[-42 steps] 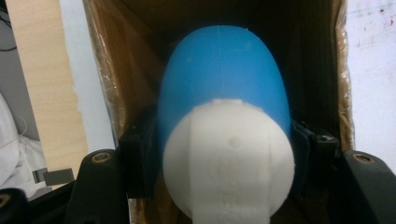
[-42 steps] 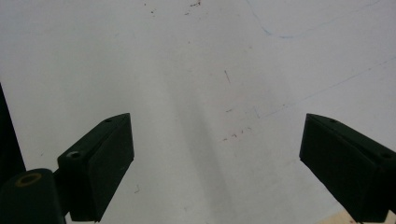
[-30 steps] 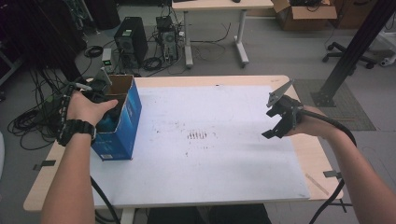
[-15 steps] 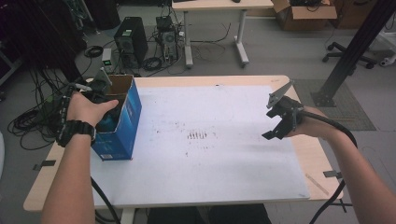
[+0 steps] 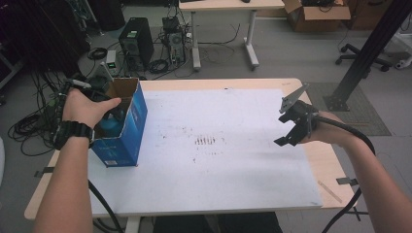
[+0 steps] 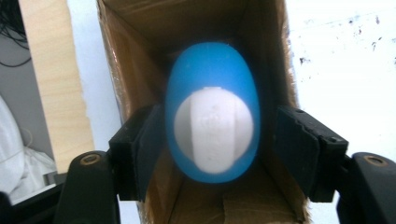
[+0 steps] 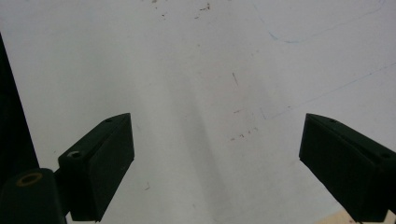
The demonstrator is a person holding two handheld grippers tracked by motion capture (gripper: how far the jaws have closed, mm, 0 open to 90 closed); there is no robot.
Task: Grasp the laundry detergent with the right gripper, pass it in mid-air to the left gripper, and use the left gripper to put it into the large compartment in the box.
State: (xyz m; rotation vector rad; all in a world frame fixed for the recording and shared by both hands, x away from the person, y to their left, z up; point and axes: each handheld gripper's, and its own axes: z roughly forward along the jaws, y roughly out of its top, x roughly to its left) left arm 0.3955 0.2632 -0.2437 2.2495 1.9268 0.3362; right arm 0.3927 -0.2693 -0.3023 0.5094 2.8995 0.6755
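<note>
Over the last second little has changed: the left tool (image 6: 210, 154) stays inside the open blue cardboard box (image 5: 127, 131) at the bench's (image 5: 218, 194) left edge, its spread jaws flanking, not yet clamping, a blue egg-shaped bottle with a white cap (image 6: 212, 109), while the right tool (image 7: 215, 163) hovers released.

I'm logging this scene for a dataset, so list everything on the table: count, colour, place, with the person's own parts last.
Box: one, blue outside, brown cardboard inside, open-topped, at the table's left edge.
Bottle: one, blue with a white cap, inside the box, between the left gripper's jaws.
Table: one, white sheet over a wooden top, small dark marks at centre.
Left gripper: one, black, reaching into the box; whether it clamps the bottle is unclear.
Right gripper: one, black, open over bare table at the right.
</note>
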